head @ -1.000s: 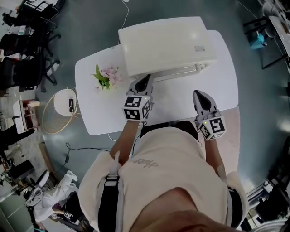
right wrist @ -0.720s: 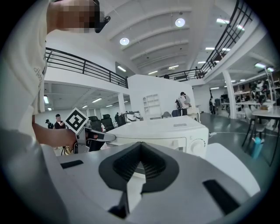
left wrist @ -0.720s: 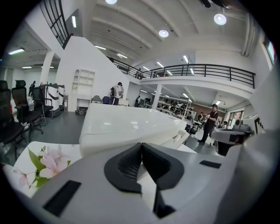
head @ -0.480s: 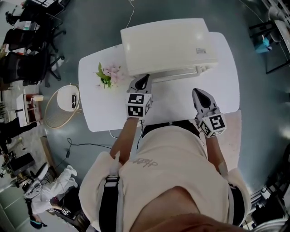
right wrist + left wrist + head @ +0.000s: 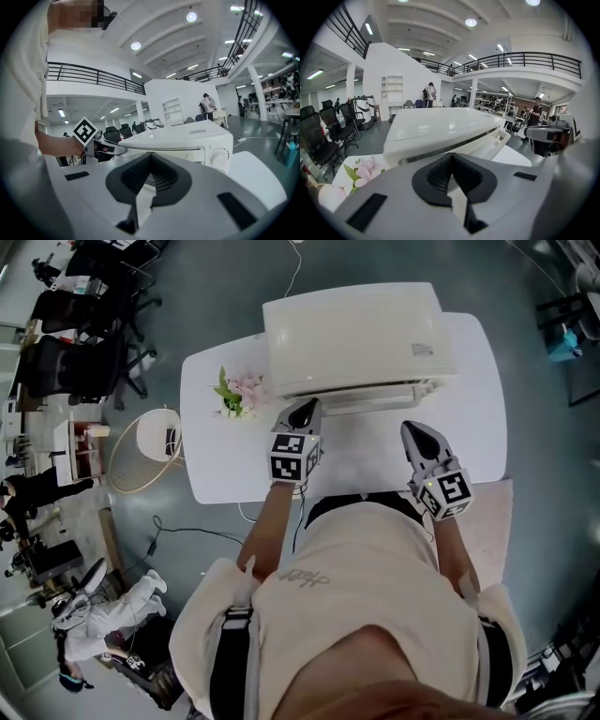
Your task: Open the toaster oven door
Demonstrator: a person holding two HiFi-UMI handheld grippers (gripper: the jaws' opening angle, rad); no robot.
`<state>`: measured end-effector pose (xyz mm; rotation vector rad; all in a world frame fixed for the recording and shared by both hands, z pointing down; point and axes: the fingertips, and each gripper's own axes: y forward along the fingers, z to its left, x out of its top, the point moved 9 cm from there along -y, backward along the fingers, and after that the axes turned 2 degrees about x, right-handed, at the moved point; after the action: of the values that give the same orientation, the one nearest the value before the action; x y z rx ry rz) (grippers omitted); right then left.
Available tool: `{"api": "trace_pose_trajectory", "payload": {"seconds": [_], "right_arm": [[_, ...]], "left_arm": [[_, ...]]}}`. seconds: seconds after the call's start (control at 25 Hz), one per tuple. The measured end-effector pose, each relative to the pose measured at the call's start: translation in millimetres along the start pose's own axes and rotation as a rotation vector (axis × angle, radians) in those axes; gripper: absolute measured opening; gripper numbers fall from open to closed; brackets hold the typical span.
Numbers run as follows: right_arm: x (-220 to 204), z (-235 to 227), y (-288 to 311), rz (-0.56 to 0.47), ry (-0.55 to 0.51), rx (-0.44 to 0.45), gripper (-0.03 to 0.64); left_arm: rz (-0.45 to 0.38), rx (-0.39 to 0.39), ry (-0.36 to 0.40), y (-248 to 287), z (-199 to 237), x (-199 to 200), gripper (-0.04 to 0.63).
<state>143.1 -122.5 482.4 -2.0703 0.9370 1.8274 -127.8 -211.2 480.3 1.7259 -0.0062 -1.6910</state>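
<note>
The white toaster oven [image 5: 356, 334] stands at the back of the white table [image 5: 473, 442], its door shut and its handle bar [image 5: 375, 396] along the front. My left gripper [image 5: 307, 409] is shut and empty, its tip just short of the left end of the oven front. In the left gripper view the oven [image 5: 440, 126] and handle [image 5: 499, 140] fill the space past the left gripper [image 5: 450, 157]. My right gripper [image 5: 415, 431] is shut and empty, over the table below the oven's right end. The right gripper view shows the right gripper [image 5: 150, 157], the oven's knob [image 5: 219, 158] and the left gripper [image 5: 107, 148].
A small bunch of pink flowers [image 5: 234, 393] lies on the table left of the oven. A round wire basket [image 5: 141, 454] stands on the floor to the left. Black office chairs [image 5: 80, 324] are at the far left. The person's torso is at the table's near edge.
The head view has drifted, so everything sits a little further right in the picture. Both grippers keep nearly the same places relative to the oven, and both stay shut.
</note>
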Motion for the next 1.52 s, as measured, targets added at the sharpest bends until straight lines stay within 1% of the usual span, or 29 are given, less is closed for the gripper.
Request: {"api": "trace_pose_trajectory", "payload": {"seconds": [0.2, 0.52, 0.68, 0.96, 1.12, 1.24, 1.52], "right_arm": [[-2.4, -3.5, -1.8, 0.013, -0.003, 0.022, 0.006], [-3.1, -3.5, -3.7, 0.017, -0.018, 0.059, 0.006], [-2.7, -0.6, -4.8, 0.022, -0.021, 0.078, 0.006], [-7.0, -1.4, -11.7, 0.029, -0.025, 0.105, 0.006], [-7.1, -2.3, -11.4, 0.029, -0.027, 0.125, 0.006], [-8.4, -2.9, -11.4, 0.028, -0.03, 0.143, 0.006], [-9.8, -4.9, -17.7, 0.044, -0.033, 0.188, 0.006]], "left_arm": [[0.005, -0.005, -0.011, -4.7, -8.5, -8.8, 0.018], [0.039, 0.0, -0.002, -16.8, -24.4, -28.3, 0.018], [0.052, 0.004, -0.014, -21.9, -28.4, -38.6, 0.018], [0.083, 0.007, -0.048, -29.0, -36.4, -55.2, 0.018], [0.122, -0.008, -0.075, -31.2, -40.3, -65.7, 0.018], [0.152, -0.006, -0.092, -33.7, -44.2, -77.2, 0.018], [0.211, -0.004, -0.18, -36.7, -51.8, -101.5, 0.018]]}}
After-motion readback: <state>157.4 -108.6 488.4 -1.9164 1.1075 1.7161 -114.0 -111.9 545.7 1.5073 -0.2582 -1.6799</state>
